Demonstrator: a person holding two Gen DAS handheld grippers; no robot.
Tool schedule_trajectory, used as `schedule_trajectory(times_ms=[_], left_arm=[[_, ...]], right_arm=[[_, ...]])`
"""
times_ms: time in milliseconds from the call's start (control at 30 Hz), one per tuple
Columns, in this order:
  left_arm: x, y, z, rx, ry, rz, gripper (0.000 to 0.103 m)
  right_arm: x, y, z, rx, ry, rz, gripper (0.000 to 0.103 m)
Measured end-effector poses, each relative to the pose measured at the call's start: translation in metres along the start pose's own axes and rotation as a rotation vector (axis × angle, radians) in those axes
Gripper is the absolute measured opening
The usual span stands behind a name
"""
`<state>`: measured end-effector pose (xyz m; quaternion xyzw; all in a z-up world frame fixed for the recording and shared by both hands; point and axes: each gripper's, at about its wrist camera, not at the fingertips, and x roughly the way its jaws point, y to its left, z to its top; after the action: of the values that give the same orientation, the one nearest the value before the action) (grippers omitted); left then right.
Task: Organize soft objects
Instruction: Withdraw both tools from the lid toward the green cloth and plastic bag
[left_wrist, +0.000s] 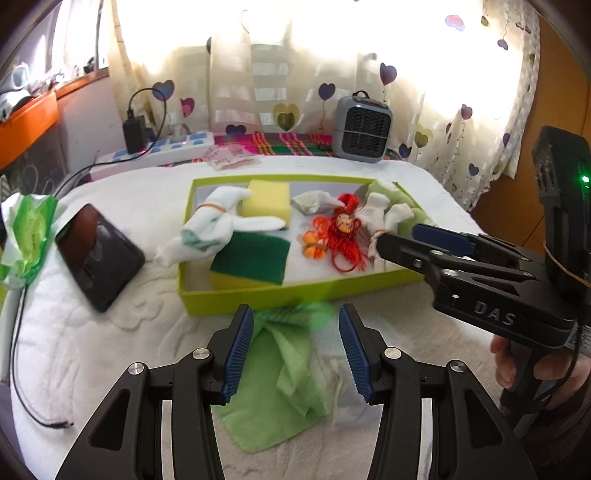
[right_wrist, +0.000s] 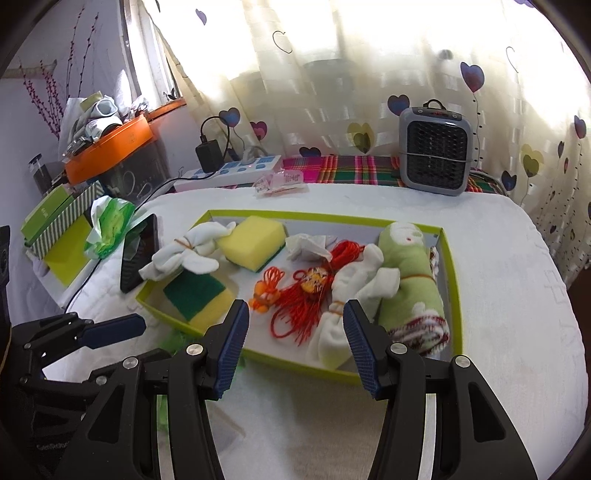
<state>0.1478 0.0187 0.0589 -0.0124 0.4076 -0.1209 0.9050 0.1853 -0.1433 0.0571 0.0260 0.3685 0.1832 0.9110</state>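
Note:
A lime-green box on the white bedspread holds a yellow sponge, a green-topped sponge, a tied white sock bundle, a red tassel, another white sock bundle and a rolled green towel. In front of the box a light green cloth lies on the bedspread. My left gripper hovers open over it, its pads apart from the cloth. My right gripper is open and empty above the box's near edge, and its tips reach over the box's right end.
A dark phone and a green tissue pack lie left of the box, beside a black cable. A grey heater and a power strip stand at the back. A person's hand grips the right handle.

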Motion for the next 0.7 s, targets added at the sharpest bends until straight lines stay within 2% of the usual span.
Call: schedule_trajectory(times_ms=[400, 700], left_arm=[[-0.008, 0.007, -0.019, -0.017, 0.007, 0.029, 0.047], [-0.007, 0.026, -0.033, -0.08, 0.035, -0.002, 0.047]], right_arm=[[-0.015, 0.013, -0.025, -0.006, 0.008, 0.013, 0.054], [-0.015, 0.022, -0.05, 0.001, 0.058, 0.028, 0.056]])
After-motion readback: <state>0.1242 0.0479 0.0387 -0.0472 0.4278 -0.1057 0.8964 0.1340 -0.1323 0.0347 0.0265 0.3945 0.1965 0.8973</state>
